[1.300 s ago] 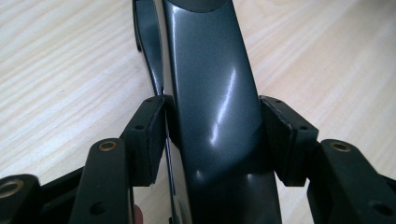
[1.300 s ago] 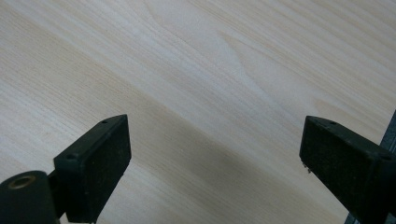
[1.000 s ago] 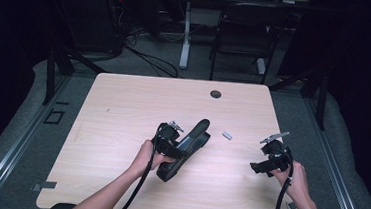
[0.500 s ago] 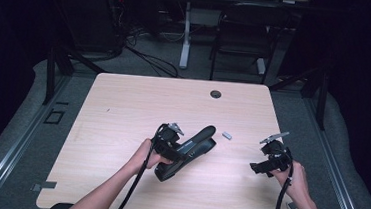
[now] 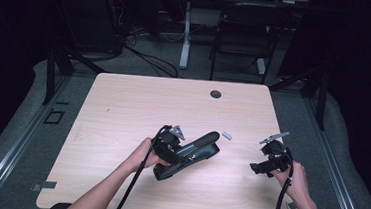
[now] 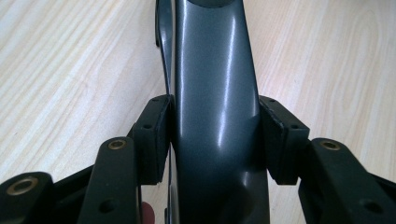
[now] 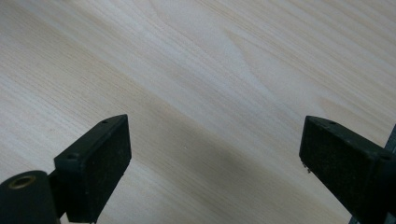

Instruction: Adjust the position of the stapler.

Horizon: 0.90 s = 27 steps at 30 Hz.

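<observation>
In the high view the left gripper (image 5: 180, 149) sits just below the middle of the frame, clamped on a long dark grey stapler (image 5: 189, 154) that lies slanted on the light wooden table (image 5: 138, 106), its far tip pointing toward the upper right. The left gripper view brings this close: the stapler's glossy curved top (image 6: 217, 93) runs up the centre of the frame, and both black pads (image 6: 152, 135) press flat against its sides, a contact the high view is too distant to settle. It also shows the stapler's upper arm lifted a little off the lower part at the upper left of the body. The jaws have just been closing, with the stapler between them. The right gripper (image 5: 264, 163) rests at the lower right of the high view, well apart from the stapler, in the person's right hand (image 5: 295, 181). The right gripper view shows its jaws spread wide over bare wood grain, grasping nothing. The high view alone gives the small grey piece (image 5: 227, 135) lying just beyond the stapler's tip and the round dark grommet (image 5: 216, 94) near the table's far edge.
</observation>
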Each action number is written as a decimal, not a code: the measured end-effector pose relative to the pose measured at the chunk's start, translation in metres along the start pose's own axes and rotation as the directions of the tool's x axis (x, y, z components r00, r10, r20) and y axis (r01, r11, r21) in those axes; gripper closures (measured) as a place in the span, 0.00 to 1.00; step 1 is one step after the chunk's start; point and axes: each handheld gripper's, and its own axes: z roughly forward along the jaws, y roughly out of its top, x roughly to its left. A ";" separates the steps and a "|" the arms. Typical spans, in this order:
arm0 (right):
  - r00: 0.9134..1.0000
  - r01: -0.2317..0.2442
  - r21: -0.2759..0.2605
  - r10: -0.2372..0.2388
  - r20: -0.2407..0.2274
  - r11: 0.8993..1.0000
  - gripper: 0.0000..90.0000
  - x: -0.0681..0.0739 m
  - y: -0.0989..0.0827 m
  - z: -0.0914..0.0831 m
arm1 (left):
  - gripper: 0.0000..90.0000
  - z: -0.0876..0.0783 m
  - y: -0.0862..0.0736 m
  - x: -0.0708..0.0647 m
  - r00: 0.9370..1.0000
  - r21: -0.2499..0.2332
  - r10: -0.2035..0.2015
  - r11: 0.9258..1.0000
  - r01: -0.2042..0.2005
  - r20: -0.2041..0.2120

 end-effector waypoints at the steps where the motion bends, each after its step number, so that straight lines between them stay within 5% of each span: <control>1: 1.000 0.001 -0.001 -0.001 0.000 1.000 0.09 0.000 0.000 0.000 | 0.55 0.000 0.000 0.000 1.000 0.001 0.005 1.000 -0.005 0.004; 10: 1.000 0.002 0.001 -0.002 -0.001 1.000 0.09 0.000 0.000 0.000 | 0.55 -0.002 -0.002 0.002 0.999 0.016 0.017 1.000 -0.018 0.032; 14: 1.000 -0.002 -0.001 0.002 -0.014 1.000 0.09 0.000 0.000 0.000 | 0.51 0.001 -0.003 0.007 0.994 0.006 -0.086 0.996 0.086 0.061; 15: 1.000 0.009 0.006 -0.009 -0.012 1.000 0.09 -0.001 0.000 0.000 | 0.41 0.005 -0.001 0.009 0.989 -0.007 -0.140 0.990 0.140 0.043; 22: 1.000 0.015 0.012 -0.015 -0.014 1.000 0.09 0.000 0.000 0.001 | 0.33 0.016 0.007 -0.002 0.977 -0.078 -0.212 0.974 0.211 -0.004; 27: 1.000 0.007 0.009 -0.007 -0.009 1.000 0.09 -0.001 -0.003 0.000 | 0.49 0.023 0.007 -0.009 0.984 -0.089 -0.172 0.982 0.167 -0.054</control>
